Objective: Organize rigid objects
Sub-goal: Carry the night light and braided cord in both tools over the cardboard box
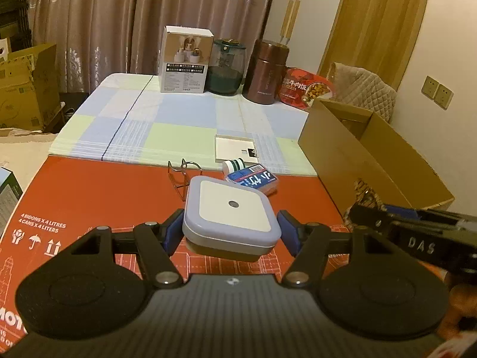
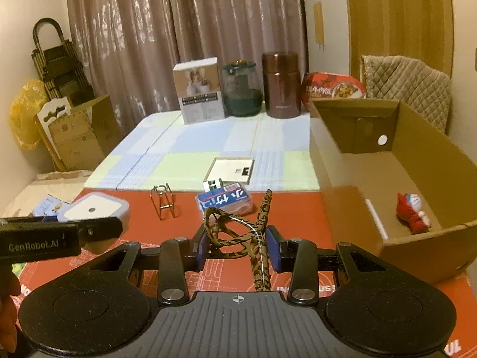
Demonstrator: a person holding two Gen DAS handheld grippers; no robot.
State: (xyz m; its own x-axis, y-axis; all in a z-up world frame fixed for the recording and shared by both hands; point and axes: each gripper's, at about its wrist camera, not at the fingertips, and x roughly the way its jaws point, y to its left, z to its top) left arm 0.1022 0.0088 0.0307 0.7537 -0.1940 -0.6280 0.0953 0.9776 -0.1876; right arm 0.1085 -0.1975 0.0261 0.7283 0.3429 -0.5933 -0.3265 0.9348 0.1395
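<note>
My left gripper (image 1: 231,234) is shut on a square lavender box with a white lid (image 1: 229,213) and holds it above the red board (image 1: 89,197); the box also shows in the right wrist view (image 2: 94,208). My right gripper (image 2: 237,246) is shut on a patterned brown slingshot (image 2: 235,229), held above the board. A blue card box (image 2: 225,201), a wire stand (image 2: 162,203) and a small white-green roll (image 1: 235,165) lie on the board ahead. The open cardboard box (image 2: 357,208) at the right holds a red and blue toy (image 2: 413,213).
A white flat tray (image 2: 231,168) lies on the checkered cloth (image 2: 179,161). A white carton (image 2: 199,89), a green jar (image 2: 241,89), a brown flask (image 2: 280,82) and a red food bowl (image 2: 331,88) stand at the back. Cardboard boxes (image 2: 80,137) stand at the left.
</note>
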